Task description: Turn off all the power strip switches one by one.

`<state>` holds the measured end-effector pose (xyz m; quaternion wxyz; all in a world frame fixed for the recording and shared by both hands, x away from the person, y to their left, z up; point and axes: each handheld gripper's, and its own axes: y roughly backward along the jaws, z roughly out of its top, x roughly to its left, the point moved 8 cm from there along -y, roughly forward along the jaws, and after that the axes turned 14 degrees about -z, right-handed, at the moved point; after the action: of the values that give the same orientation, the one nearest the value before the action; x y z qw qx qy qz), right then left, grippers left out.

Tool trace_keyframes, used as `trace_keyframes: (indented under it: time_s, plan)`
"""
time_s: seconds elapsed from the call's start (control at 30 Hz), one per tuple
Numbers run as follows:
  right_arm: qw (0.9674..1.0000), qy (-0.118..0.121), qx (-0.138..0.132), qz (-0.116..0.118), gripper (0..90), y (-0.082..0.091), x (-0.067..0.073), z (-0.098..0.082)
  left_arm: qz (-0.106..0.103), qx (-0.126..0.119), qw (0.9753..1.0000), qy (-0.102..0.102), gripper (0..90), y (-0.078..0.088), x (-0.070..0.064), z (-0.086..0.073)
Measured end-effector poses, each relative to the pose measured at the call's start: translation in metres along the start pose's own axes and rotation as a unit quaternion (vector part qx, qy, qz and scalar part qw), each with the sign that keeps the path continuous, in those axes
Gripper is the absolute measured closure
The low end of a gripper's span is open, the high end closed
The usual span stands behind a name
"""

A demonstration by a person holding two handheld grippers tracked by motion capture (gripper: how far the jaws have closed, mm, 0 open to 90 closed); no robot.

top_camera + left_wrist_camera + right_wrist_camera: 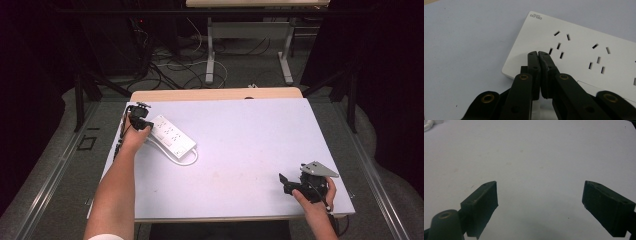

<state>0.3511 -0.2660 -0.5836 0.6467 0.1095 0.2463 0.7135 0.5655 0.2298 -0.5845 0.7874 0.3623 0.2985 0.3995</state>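
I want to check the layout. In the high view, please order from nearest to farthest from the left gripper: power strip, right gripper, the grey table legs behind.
1. Power strip: directly at the left gripper, table's left.
2. Grey table legs: beyond the table, on the floor.
3. Right gripper: near right corner.

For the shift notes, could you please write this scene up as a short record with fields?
surface: pale table top
object: white power strip, lying flat at the table's left, sockets up
cord: white cable looped at the strip's near end
left gripper: jaws shut, tips over the strip's end near the first socket; nothing visibly between them
right gripper: jaws wide open, nothing between them, over bare table at the near right corner
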Motion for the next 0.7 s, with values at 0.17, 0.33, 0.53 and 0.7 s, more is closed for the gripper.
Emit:
trace_keyframes:
  time_s: [0.17, 0.33, 0.53, 0.7]
  plan:
    - [1.0, 0.002, 0.002, 0.003, 12.5, 0.0006, 0.0006, -0.0002, 0.003, 0.001, 1.0, -0.002, 88.5, 0.0001, 0.0, -0.0002]
    - [1.0, 0.001, 0.003, 0.003, 12.5, 0.0003, 0.0007, -0.0004, 0.001, 0.0, 1.0, -0.001, 88.6, 0.0, -0.0001, -0.0005]
    - [1.0, 0.004, -0.001, 0.001, 12.5, -0.0001, -0.0004, 0.0002, -0.003, 0.0, 1.0, 0.0, 90.0, -0.0006, 0.002, -0.0034]
    - [1.0, 0.003, 0.001, 0.004, 12.5, 0.0001, -0.0002, 0.0001, -0.001, -0.005, 1.0, 0.002, 90.0, -0.001, 0.0011, -0.0036]
